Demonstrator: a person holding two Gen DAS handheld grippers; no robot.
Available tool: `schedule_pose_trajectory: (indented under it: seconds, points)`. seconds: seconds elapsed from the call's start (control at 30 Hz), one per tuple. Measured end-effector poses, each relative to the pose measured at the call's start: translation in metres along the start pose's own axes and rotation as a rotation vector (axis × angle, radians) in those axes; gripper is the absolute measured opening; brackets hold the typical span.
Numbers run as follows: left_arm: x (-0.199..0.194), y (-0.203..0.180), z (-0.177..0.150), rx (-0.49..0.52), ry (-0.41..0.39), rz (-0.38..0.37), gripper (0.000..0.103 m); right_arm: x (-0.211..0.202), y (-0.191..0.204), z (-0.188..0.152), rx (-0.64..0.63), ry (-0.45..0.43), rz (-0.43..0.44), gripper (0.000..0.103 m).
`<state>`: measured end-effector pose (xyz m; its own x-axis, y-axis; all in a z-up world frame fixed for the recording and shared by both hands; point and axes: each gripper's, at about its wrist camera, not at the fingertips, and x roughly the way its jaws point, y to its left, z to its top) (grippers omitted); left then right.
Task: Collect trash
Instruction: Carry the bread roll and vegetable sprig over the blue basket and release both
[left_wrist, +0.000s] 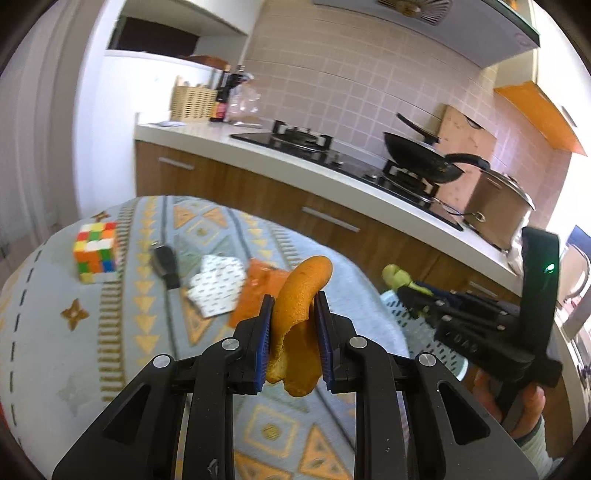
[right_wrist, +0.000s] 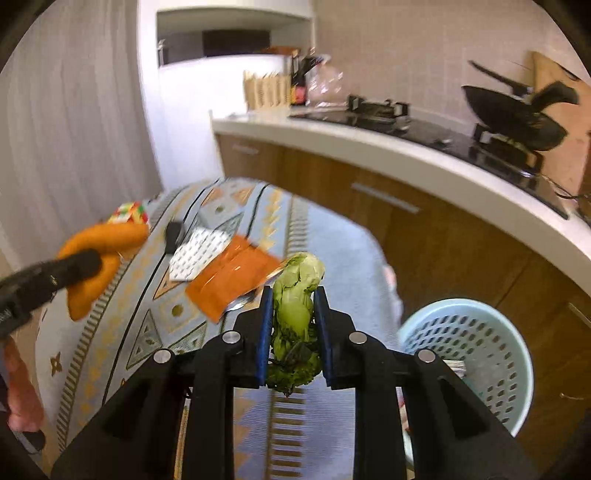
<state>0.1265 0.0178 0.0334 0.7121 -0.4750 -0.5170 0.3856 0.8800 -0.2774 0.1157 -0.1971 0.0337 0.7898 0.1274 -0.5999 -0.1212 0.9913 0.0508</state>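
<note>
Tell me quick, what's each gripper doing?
Left gripper: closed on the orange peel.
Right gripper: closed on the green vegetable scrap.

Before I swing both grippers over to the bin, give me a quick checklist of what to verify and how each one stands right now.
1. Left gripper clamped on the orange peel: ok, both pads press it.
2. Right gripper clamped on the green vegetable scrap: ok.
3. Both pieces lifted off the patterned tablecloth: ok.
4. Light blue basket open and within view, right of the table: ok.
5. Room left in the basket: cannot tell, only part of its inside shows.
6. Table free of trash: not ok, the orange packet and white patterned packet remain.
</note>
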Motion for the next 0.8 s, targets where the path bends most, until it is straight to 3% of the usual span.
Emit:
schedule_pose_trajectory:
  seconds: [0.17, 0.4, 0.57, 0.8]
  points:
    - [0.019, -0.034, 0.009, 0.046, 0.018, -0.050, 0.020, -0.022, -0.037, 0.002, 0.062, -0.031, -0.048, 0.019]
    - [0.050, -0.104, 0.015, 0.142, 0.047, -0.140, 0.020, -0.039, -0.100, -0.007, 0.204, -0.008, -0.119, 0.019]
    - [0.092, -0.150, 0.007, 0.160, 0.143, -0.231, 0.020, -0.040, -0.149, -0.028, 0.291, 0.043, -0.194, 0.019]
    - [0.151, -0.185, -0.026, 0.126, 0.302, -0.273, 0.022, -0.027, -0.205, -0.070, 0.414, 0.162, -0.235, 0.019]
